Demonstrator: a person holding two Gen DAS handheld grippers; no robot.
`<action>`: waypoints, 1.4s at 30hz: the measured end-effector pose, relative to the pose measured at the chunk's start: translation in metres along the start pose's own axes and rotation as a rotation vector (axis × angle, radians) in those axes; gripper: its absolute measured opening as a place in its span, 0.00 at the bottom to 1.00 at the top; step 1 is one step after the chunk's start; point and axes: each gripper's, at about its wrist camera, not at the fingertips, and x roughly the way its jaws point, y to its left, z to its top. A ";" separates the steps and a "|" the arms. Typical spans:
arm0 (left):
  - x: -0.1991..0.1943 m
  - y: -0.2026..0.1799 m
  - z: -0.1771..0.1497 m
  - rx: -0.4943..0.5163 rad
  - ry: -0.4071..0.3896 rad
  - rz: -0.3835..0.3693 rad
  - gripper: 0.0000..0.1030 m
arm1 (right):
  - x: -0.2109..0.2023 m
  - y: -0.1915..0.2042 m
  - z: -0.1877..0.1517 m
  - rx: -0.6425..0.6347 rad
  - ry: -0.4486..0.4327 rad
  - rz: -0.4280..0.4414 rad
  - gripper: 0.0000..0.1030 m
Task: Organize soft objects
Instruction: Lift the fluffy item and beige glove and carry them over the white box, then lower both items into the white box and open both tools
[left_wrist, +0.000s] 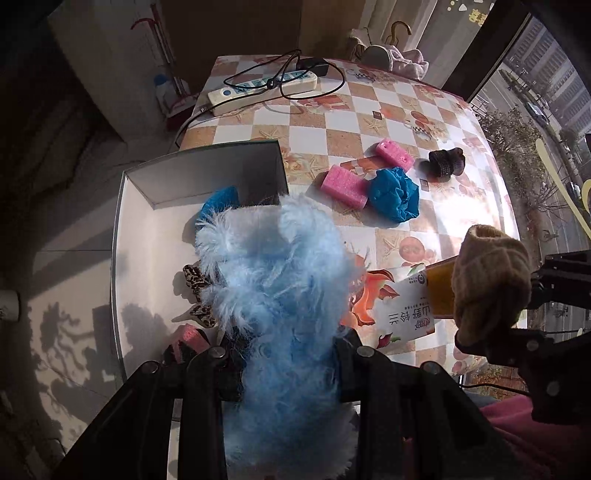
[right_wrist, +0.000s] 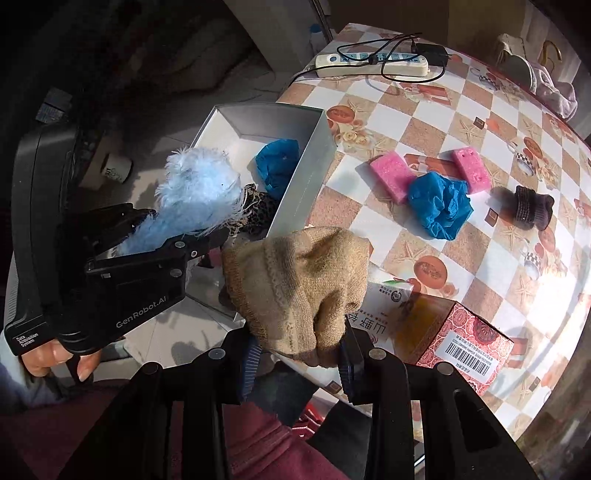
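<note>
My left gripper is shut on a fluffy light-blue fur piece, held over the white open box at the table's left edge. The same fur piece and left gripper show in the right wrist view above the box. My right gripper is shut on a tan knitted sock, near the box's near corner; the sock also appears at the right of the left wrist view. Inside the box lie a blue crumpled cloth, a leopard-print piece and a pink sponge.
On the checkered tablecloth lie two pink sponges, a blue crumpled cloth and a dark knitted sock. A carton and a red patterned box sit near the front edge. A power strip with cables is at the back.
</note>
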 end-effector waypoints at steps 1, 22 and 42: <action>0.000 0.002 -0.002 -0.008 0.003 0.001 0.34 | 0.002 0.003 0.002 -0.012 0.007 -0.001 0.37; 0.000 0.039 -0.026 -0.143 0.011 0.030 0.34 | 0.022 0.035 0.013 -0.125 0.078 0.014 0.37; 0.000 0.063 -0.040 -0.227 0.014 0.042 0.34 | 0.034 0.056 0.018 -0.192 0.109 0.009 0.37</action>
